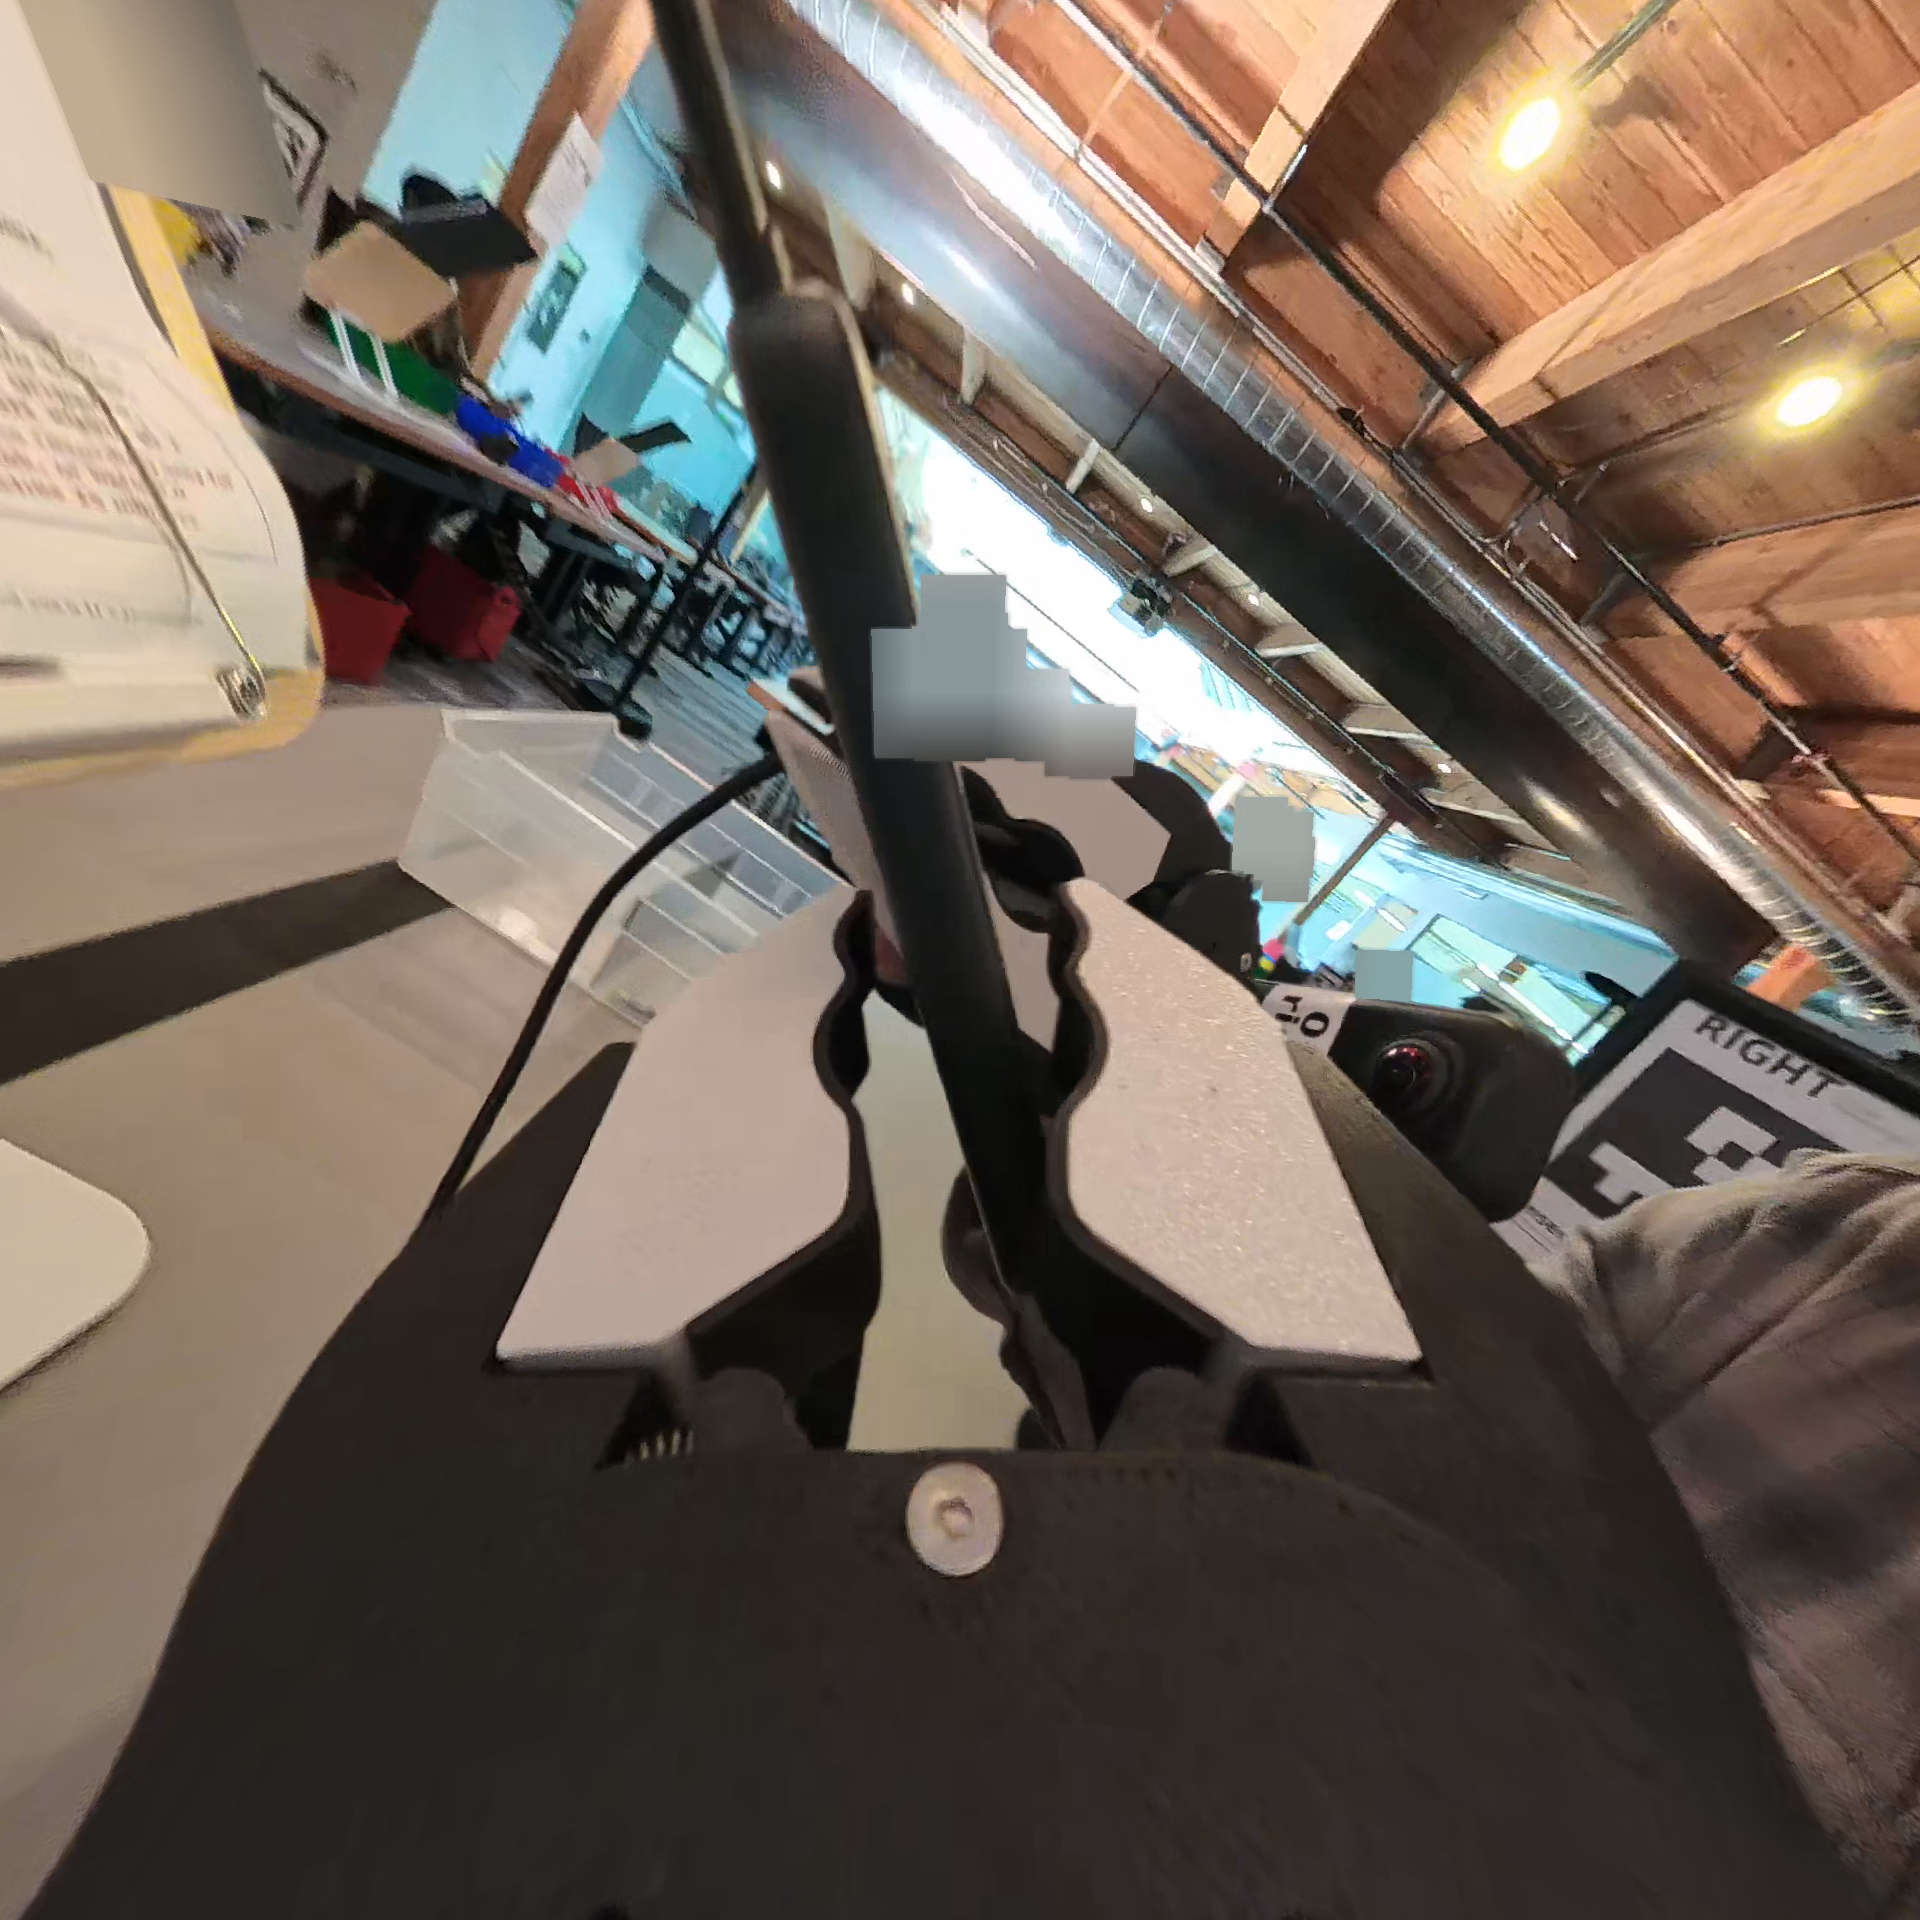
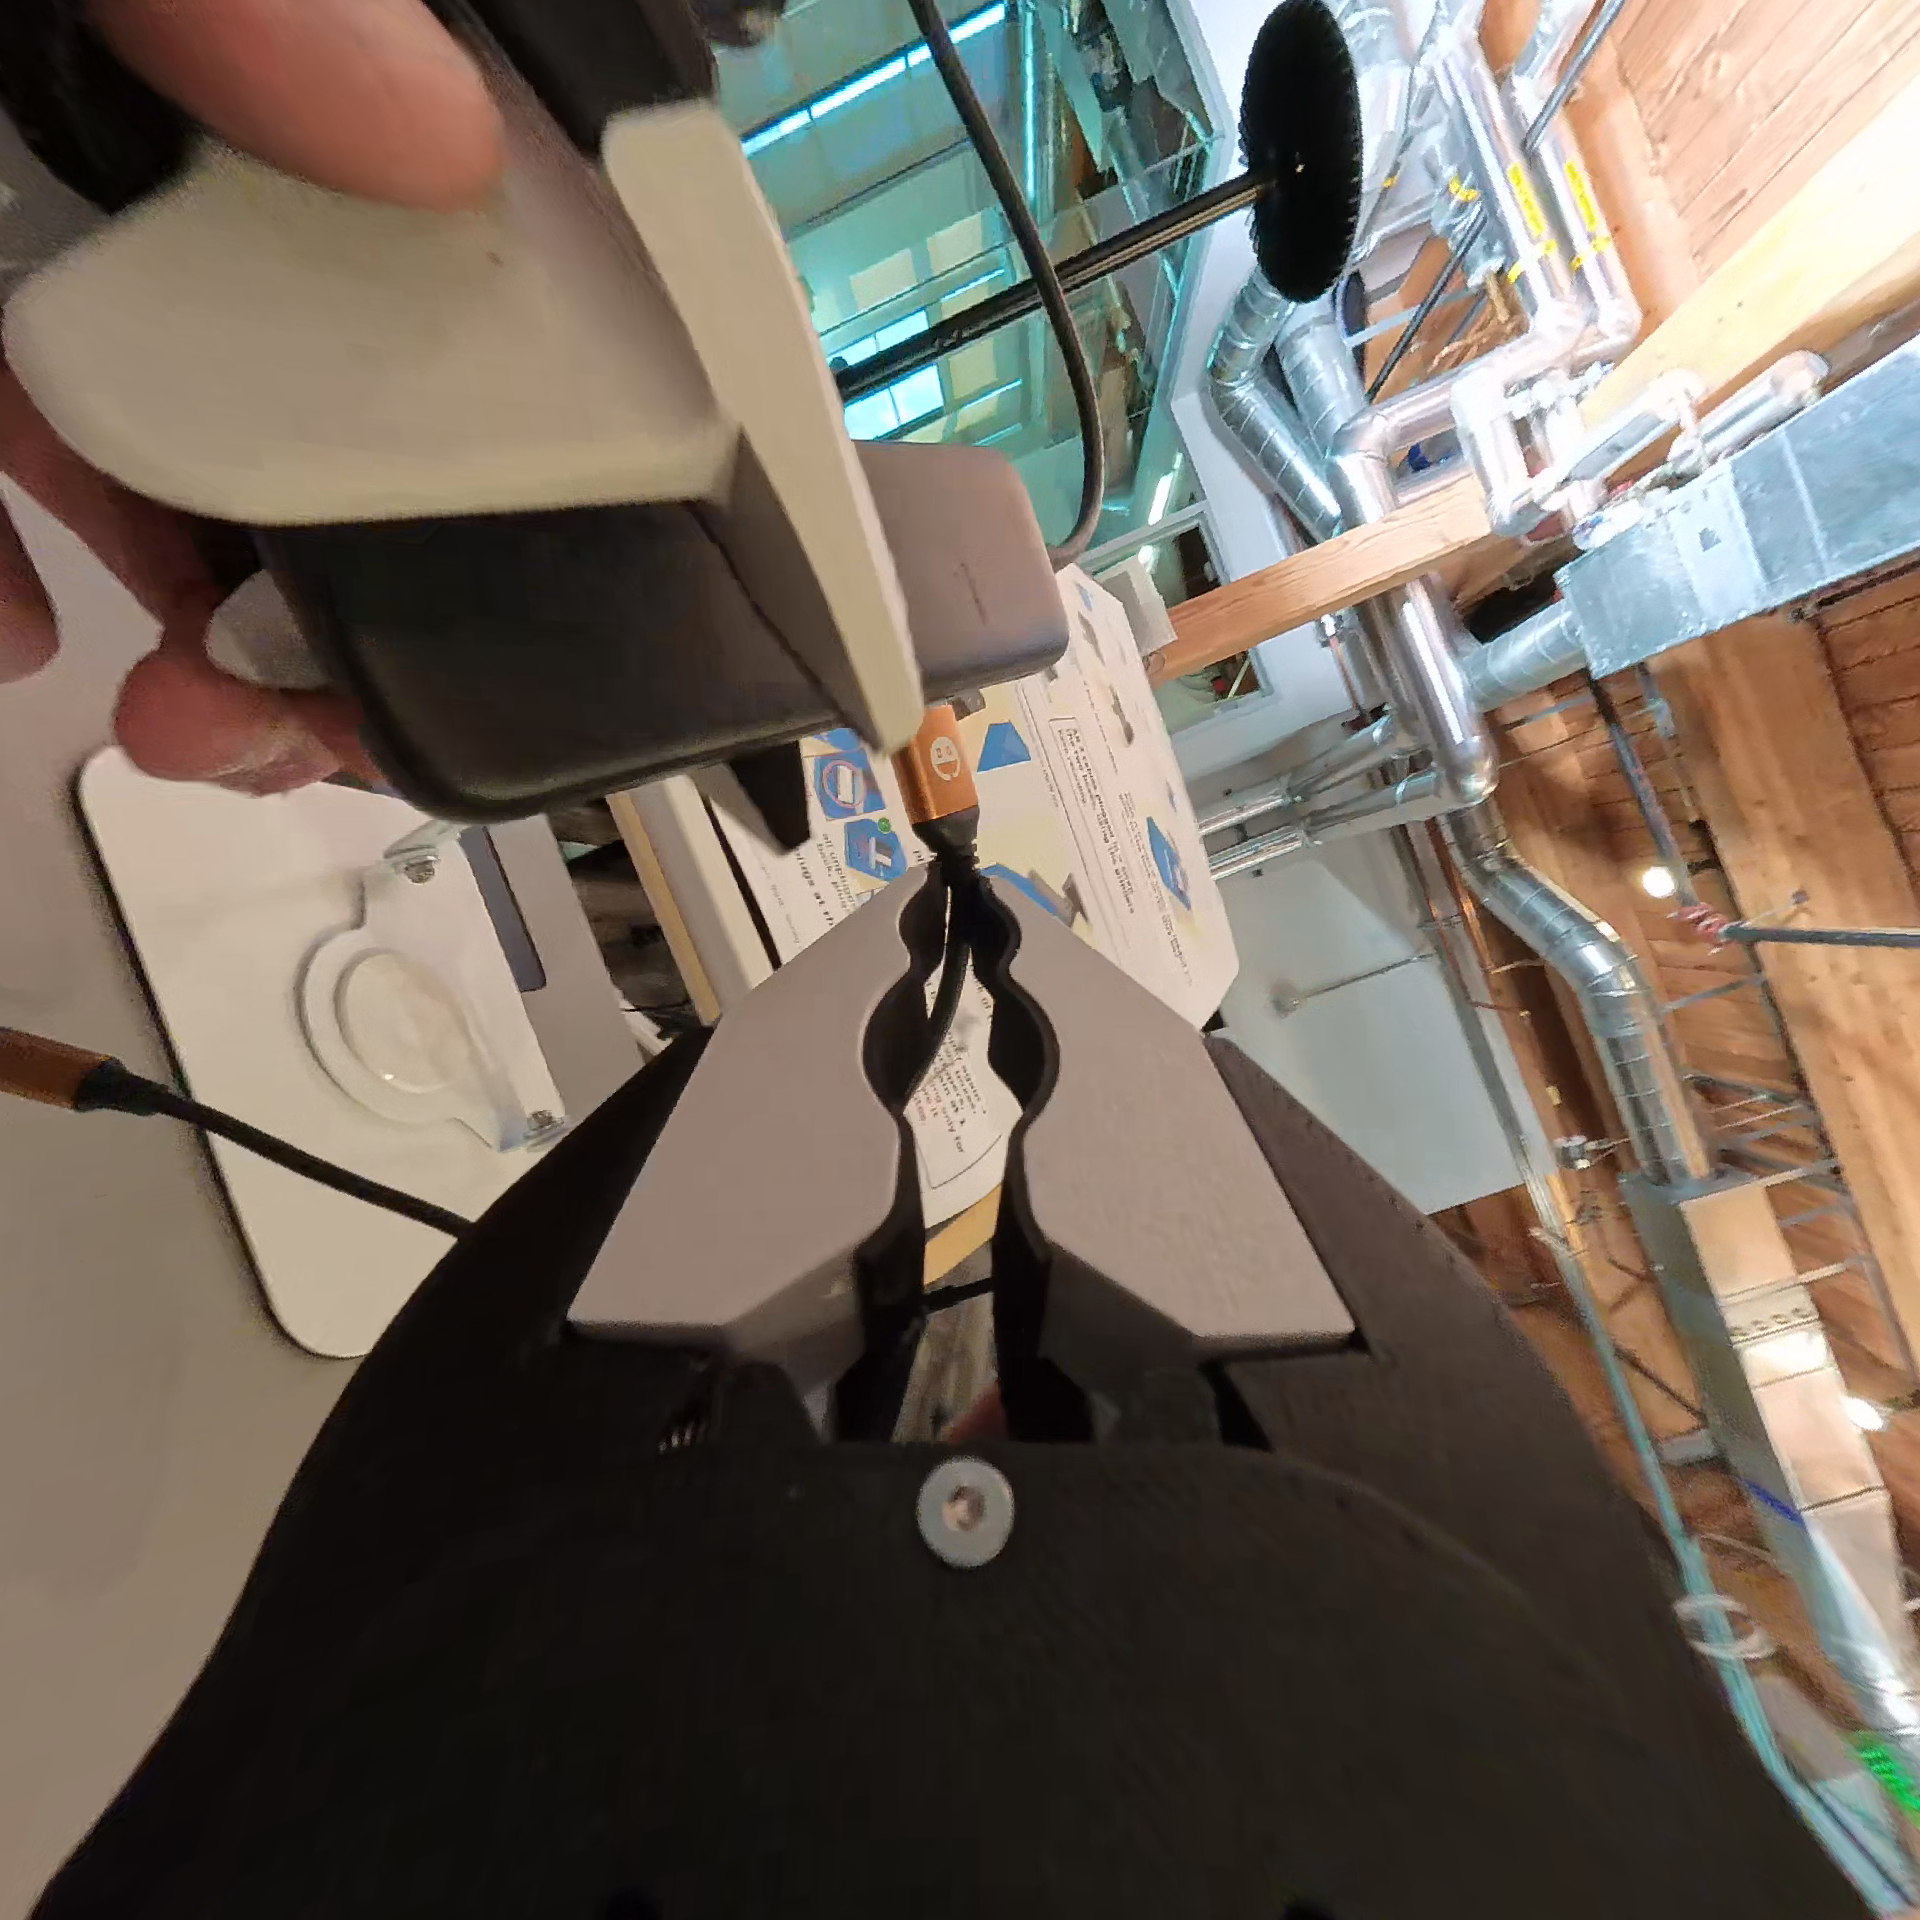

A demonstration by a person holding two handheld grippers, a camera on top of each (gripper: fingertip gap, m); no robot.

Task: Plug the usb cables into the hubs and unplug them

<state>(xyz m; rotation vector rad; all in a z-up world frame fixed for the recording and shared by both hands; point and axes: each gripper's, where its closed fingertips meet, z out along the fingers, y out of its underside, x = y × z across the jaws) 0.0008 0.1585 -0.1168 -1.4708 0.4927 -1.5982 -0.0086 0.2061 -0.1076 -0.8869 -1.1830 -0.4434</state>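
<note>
My left gripper (image 1: 961,914) is shut on the dark grey usb hub (image 1: 831,499), which shows edge-on and rises from between the fingers, its own cable leaving at the top. In the right wrist view the same hub (image 2: 977,561) sits in the left gripper's white fingers (image 2: 727,416). My right gripper (image 2: 956,883) is shut on the black cable just behind an orange usb plug (image 2: 935,779). The plug's front end meets the hub's lower edge; how deep it sits is hidden. The right gripper's camera body (image 1: 1455,1091) shows at the right of the left wrist view.
A second orange plug (image 2: 42,1075) with a black cable lies on the table at the left. A white board with a clear holder (image 2: 395,1029) lies beside it. A clear plastic bin (image 1: 582,831) and a printed sheet (image 1: 125,468) stand to the left. A person's fingers (image 2: 312,104) and sleeve (image 1: 1766,1403) are close. Some 5 cm of space lies between my two pairs of fingers.
</note>
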